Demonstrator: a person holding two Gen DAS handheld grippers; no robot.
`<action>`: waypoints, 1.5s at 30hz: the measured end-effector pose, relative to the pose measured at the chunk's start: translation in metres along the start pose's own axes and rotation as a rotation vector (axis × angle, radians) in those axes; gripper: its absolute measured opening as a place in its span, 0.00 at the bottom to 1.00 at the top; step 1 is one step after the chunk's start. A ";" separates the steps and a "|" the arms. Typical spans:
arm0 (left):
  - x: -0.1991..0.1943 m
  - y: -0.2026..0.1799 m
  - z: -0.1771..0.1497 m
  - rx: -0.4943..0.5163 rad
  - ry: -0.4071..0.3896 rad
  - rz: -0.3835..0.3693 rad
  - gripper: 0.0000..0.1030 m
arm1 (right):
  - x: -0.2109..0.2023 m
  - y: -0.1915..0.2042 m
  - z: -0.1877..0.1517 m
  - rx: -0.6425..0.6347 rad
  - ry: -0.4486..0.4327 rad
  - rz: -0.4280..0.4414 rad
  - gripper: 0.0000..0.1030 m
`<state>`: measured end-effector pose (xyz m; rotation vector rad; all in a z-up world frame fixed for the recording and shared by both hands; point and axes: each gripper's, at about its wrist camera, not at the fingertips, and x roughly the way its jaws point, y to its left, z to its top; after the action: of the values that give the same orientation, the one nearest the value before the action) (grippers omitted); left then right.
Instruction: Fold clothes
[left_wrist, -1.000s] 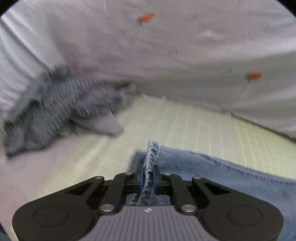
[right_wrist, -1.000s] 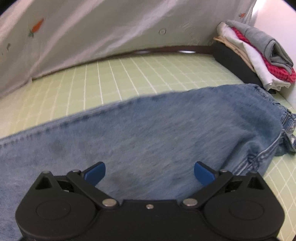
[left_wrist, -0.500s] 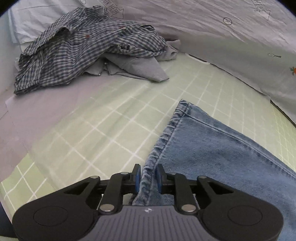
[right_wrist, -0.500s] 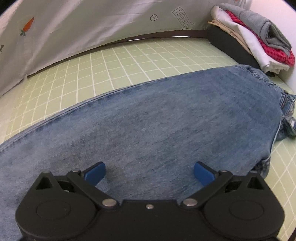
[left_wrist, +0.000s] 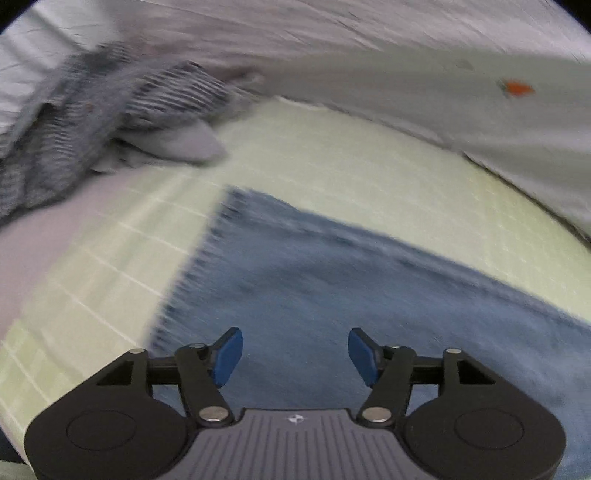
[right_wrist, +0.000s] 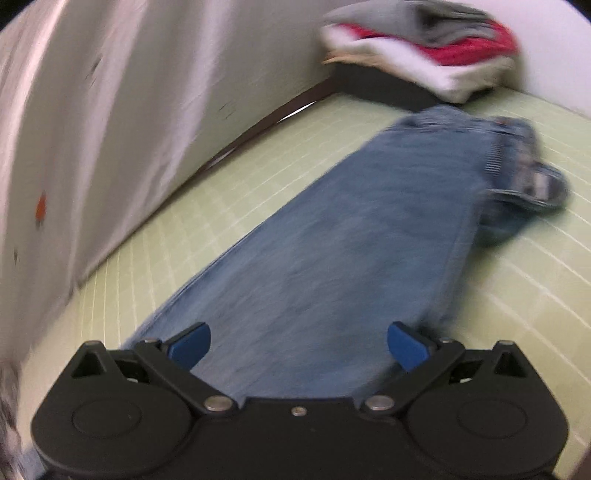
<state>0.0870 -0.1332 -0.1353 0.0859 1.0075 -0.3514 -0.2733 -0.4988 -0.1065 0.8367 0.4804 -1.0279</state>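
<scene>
A pair of blue jeans (left_wrist: 332, 288) lies flat on the green checked sheet (left_wrist: 332, 162). In the left wrist view its hem end lies just ahead. My left gripper (left_wrist: 294, 356) is open and empty above the hem end. In the right wrist view the jeans (right_wrist: 351, 240) stretch away to the waistband (right_wrist: 517, 155) at the far right. My right gripper (right_wrist: 298, 345) is open and empty over the leg. Both views are blurred by motion.
A crumpled checked shirt (left_wrist: 92, 122) and a grey garment (left_wrist: 184, 144) lie at the far left. A stack of folded clothes (right_wrist: 424, 48) rests on a dark box at the far right. A white cloth with carrot prints (right_wrist: 110, 129) hangs along the back.
My left gripper has opened and let go of the jeans hem, which now lies flat. The right gripper stayed open and swung to look along the leg toward the waistband.
</scene>
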 end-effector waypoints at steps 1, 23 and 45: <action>0.002 -0.008 -0.005 0.021 0.018 -0.005 0.64 | -0.005 -0.011 0.002 0.018 -0.014 -0.026 1.00; -0.036 -0.115 -0.060 -0.073 0.037 0.075 0.70 | 0.040 -0.198 0.094 0.462 -0.037 -0.013 0.99; -0.035 -0.037 -0.078 -0.392 0.049 0.175 0.70 | 0.037 -0.122 0.137 -0.322 -0.164 -0.272 0.96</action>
<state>-0.0053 -0.1408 -0.1447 -0.1715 1.0923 0.0114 -0.3689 -0.6590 -0.0952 0.4034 0.6112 -1.2184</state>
